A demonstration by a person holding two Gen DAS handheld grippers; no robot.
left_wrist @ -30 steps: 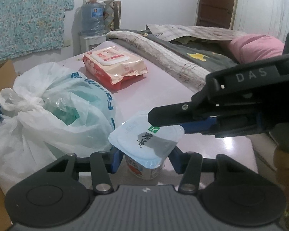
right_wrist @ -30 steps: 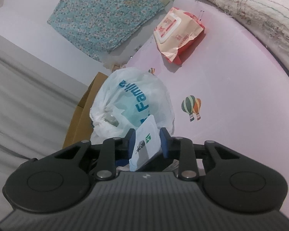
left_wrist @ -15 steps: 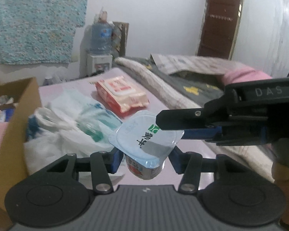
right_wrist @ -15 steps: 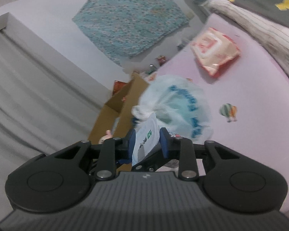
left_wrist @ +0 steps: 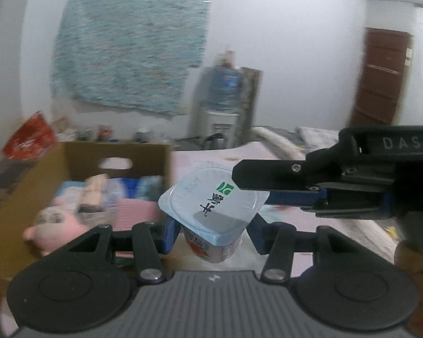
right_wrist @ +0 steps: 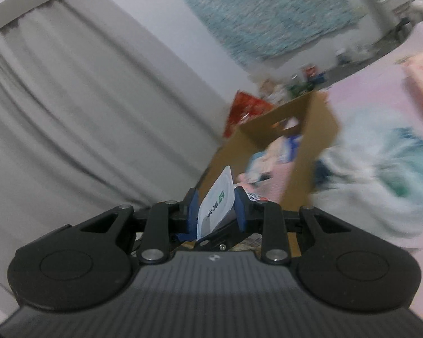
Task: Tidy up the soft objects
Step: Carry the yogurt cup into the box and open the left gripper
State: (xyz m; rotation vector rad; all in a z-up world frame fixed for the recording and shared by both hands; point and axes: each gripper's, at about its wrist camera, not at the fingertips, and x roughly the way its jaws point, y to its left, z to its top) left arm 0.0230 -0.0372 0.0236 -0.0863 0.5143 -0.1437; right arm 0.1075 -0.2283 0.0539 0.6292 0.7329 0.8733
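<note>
Both grippers' jaws have carried the yogurt cup [left_wrist: 211,211] up beside the cardboard box [left_wrist: 79,152]

On the right gripper [left_wrist: 256,188] body you can read the raised letters "DAS". The foil lid of the yogurt cup [left_wrist: 211,211] carries a green square logo and dark Chinese characters, too blurred to read. The print on the cup's side is illegible.

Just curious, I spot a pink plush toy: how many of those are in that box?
1 plain: the pink plush toy at the cardboard box's near corner. The blurred heap behind it may hide more.
</note>
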